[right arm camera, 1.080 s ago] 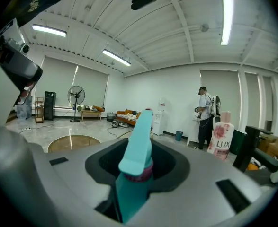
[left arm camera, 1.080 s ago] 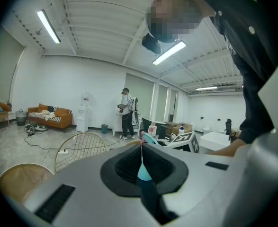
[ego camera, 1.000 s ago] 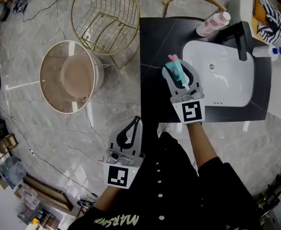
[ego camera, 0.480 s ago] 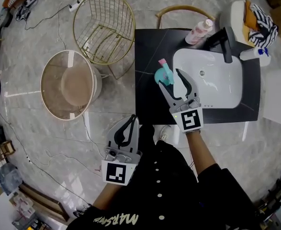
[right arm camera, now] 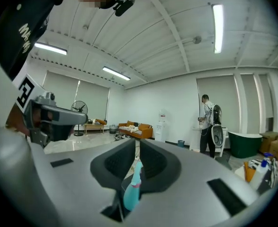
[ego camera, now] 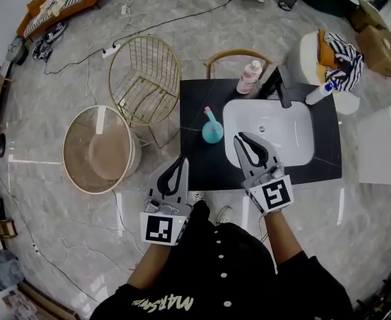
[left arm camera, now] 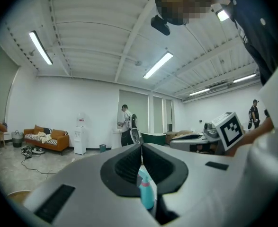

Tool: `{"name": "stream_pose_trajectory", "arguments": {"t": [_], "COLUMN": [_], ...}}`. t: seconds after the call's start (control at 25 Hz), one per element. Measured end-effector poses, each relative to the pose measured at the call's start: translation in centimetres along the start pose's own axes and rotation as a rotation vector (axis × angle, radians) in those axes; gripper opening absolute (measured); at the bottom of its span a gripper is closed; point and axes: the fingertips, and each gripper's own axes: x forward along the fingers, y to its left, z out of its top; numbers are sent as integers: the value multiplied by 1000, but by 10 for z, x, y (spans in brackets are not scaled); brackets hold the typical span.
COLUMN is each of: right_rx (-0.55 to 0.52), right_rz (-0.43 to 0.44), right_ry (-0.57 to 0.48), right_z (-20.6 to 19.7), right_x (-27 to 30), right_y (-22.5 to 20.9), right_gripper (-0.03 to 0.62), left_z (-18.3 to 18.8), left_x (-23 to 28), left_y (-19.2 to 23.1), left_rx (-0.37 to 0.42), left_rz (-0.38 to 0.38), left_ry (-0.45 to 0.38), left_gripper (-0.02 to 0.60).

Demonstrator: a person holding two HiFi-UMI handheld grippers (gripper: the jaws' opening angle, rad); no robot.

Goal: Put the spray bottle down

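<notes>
The teal spray bottle (ego camera: pixel 212 130) with a pink trigger stands upright on the black counter (ego camera: pixel 194 159), left of the white sink (ego camera: pixel 295 145). My right gripper (ego camera: pixel 243 139) hangs raised above the counter's front, apart from the bottle; its jaws are closing with nothing between them. In the right gripper view the tips (right arm camera: pixel 136 143) meet and the bottle (right arm camera: pixel 131 189) shows beyond them. My left gripper (ego camera: pixel 184 159) is shut and empty, in front of the counter. The left gripper view shows the bottle (left arm camera: pixel 146 191) past the closed tips (left arm camera: pixel 141 145).
A black faucet (ego camera: pixel 279 85), a pink bottle (ego camera: pixel 250 76) and a white spray bottle (ego camera: pixel 318 93) stand at the sink's far side. A gold wire chair (ego camera: pixel 146 79) and a round basket (ego camera: pixel 99 149) are on the floor to the left. A person (right arm camera: pixel 208 123) stands far off.
The right gripper let go of the spray bottle, drew back toward me and rose, its jaws widening and then closing. The bottle stays standing on the counter. The left gripper rose too.
</notes>
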Motion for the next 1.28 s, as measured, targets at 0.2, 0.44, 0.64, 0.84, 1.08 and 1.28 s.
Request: {"name": "stream_pose_trajectory", "arguments": {"t": [0.2, 0.44, 0.64, 0.84, 1.08, 1.28], "right_rx": [-12, -19, 17, 19, 16, 21], "right_rz": [-16, -116, -219, -293, -322, -340], "right_ry": [-59, -90, -71, -82, -87, -78], "right_z": [43, 69, 62, 62, 58, 53], "right_x": [-36, -78, -110, -133, -141, -145], "right_y": [-1, -25, -49, -66, -76, -84], "right_gripper": [8, 5, 5, -3, -5, -5], "left_z": [25, 47, 58, 59, 54, 53], "left_x": [4, 6, 6, 7, 9, 8], "left_y": [-8, -14, -23, -31, -27, -21], "left_rx": [46, 71, 95, 102, 112, 110], "left_rz": [-4, -7, -15, -20, -7, 12], "left_ry": [-58, -100, -121, -116, -103, -105], "left_gripper": [15, 15, 15, 15, 15, 15]}}
